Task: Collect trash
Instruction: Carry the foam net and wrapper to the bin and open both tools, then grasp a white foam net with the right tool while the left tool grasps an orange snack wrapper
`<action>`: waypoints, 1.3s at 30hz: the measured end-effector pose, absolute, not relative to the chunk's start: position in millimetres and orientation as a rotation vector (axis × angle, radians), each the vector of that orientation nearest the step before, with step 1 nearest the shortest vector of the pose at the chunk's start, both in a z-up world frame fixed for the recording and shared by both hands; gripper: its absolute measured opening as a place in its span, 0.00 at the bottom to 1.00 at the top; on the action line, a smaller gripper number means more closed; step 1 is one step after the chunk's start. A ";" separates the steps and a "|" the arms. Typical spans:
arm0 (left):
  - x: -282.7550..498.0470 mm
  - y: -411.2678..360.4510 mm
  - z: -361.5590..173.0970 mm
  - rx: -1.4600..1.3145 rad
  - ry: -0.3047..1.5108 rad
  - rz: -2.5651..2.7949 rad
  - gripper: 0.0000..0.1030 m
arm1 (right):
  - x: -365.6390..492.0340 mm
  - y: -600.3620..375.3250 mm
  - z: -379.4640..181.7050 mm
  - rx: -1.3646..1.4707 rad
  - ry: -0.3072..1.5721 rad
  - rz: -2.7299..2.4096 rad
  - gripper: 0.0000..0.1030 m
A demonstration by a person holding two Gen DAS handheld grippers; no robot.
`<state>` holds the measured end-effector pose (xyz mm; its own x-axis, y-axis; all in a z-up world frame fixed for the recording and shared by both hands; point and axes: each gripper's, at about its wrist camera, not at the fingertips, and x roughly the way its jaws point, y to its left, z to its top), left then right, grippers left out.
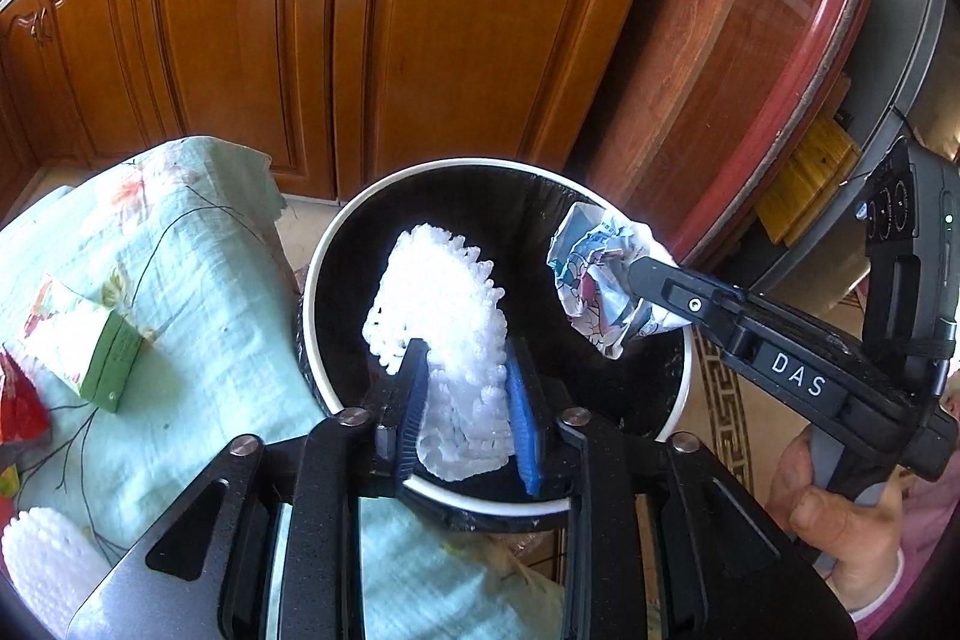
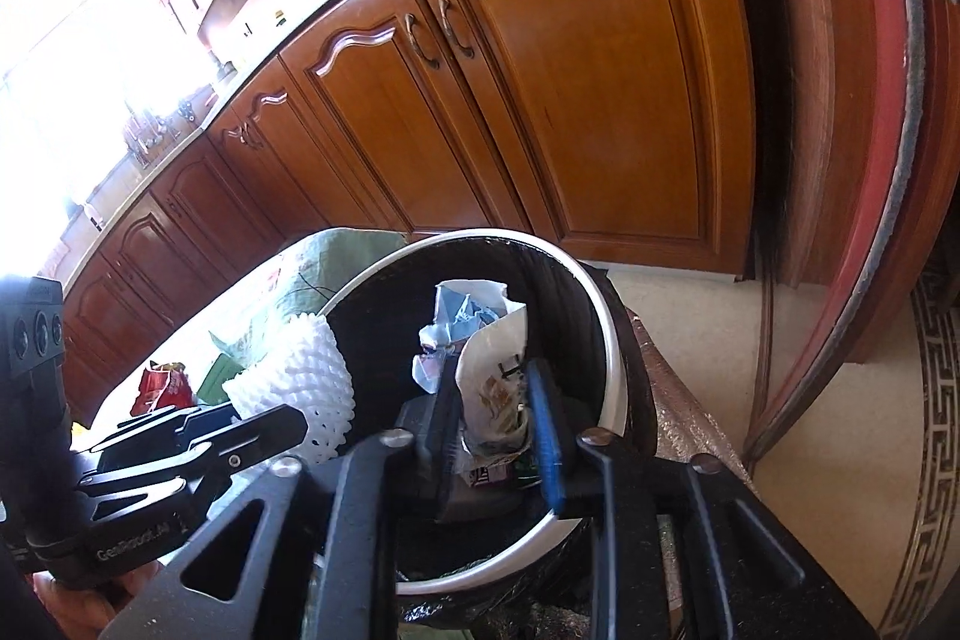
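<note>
A round bin with a white rim (image 1: 324, 244) and black liner stands beside the table; it also shows in the right wrist view (image 2: 606, 322). My left gripper (image 1: 468, 358) is shut on a white foam net (image 1: 441, 292) and holds it over the bin's mouth; the net also shows in the right wrist view (image 2: 300, 376). My right gripper (image 2: 495, 382) is shut on a crumpled printed paper wrapper (image 2: 486, 340), also held over the bin. In the left wrist view the right gripper (image 1: 636, 280) comes in from the right with the wrapper (image 1: 591, 274).
A table with a pale green floral cloth (image 1: 198, 280) lies to the left, holding a small green carton (image 1: 90, 346), a red packet (image 1: 21, 406) and another white foam net (image 1: 48, 562). Wooden cabinets (image 1: 360, 40) stand behind. A round red-edged table (image 1: 798, 58) is at right.
</note>
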<state>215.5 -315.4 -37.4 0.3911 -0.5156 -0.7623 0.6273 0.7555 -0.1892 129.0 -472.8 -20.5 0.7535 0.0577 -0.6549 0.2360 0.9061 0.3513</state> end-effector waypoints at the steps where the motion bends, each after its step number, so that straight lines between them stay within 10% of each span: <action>1: 214.1 -315.5 -36.5 0.132 0.913 -0.729 0.38 | 128.6 -473.9 -20.7 0.444 0.715 -0.096 0.33; 10: 206.5 -289.8 -36.3 0.100 0.893 -0.711 0.63 | 111.2 -469.2 -11.7 0.473 0.645 -0.087 0.66; 39: 137.3 -64.9 -56.5 -0.140 0.876 -0.433 0.65 | 95.4 -321.0 -33.6 0.445 0.748 0.170 0.77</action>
<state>137.3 -64.9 -56.5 0.5603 -0.4228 -0.7123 0.3097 0.9045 -0.2933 95.4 -321.0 -33.6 0.7246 0.3046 -0.6182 0.0068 0.8938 0.4485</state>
